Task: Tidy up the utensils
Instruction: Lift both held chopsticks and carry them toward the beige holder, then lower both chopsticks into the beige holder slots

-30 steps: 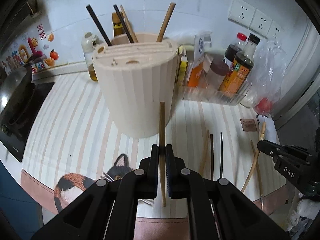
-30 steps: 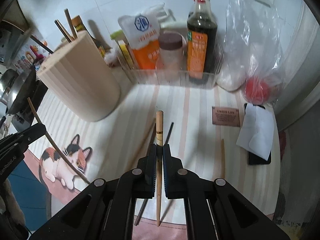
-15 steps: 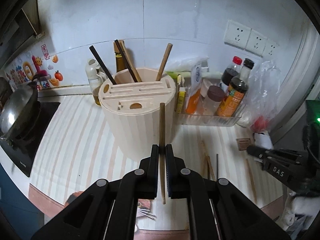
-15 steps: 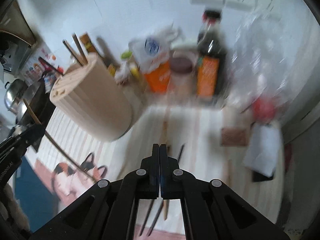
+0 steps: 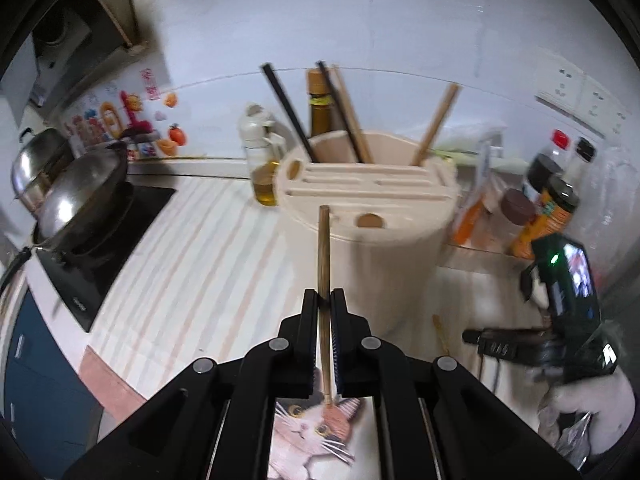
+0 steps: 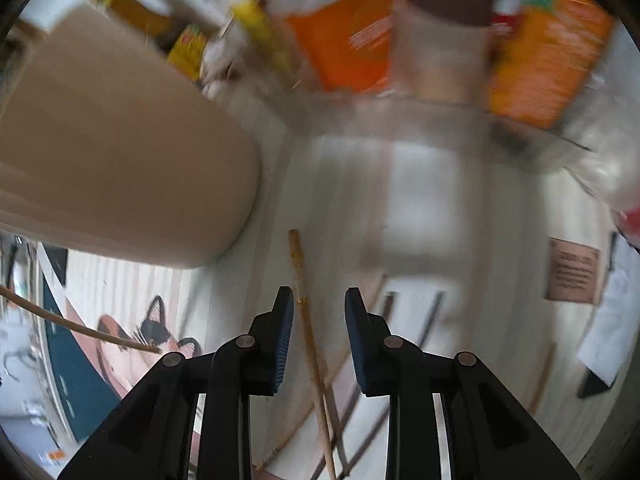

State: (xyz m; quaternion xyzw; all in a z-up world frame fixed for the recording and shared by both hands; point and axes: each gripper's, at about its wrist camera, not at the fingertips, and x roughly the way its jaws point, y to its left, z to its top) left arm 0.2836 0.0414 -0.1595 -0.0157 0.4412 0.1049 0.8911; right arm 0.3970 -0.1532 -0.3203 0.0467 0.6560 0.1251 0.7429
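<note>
Left wrist view: the left tool (image 5: 325, 304) is pinching a wooden chopstick (image 5: 323, 256), aiming it toward the holder (image 5: 372, 216) for slotting. Right tool (image 6: 319, 312), jaws just opening, is straddling another chopstick (image 6: 308, 320) lying mid-bench (image 6: 440, 200), untouched, presumably for pickup.

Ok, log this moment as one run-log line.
left gripper: shut on chopstick | right gripper: open, jaws just opening, over wooden chopstick | holder: near

1. Standing upright on the striped counter: a beige round utensil holder (image 5: 372, 208) with slots and holes in its top.
2. Leaning inside it: two black chopsticks (image 5: 286, 110) and two wooden ones (image 5: 436, 122).
3. Being held above the counter, in front of the holder: one bamboo chopstick (image 5: 324, 256).
4. Lying loose on the counter beside the holder: another bamboo chopstick (image 6: 310, 344), across several thin dark and wooden sticks (image 6: 430, 318).
</note>
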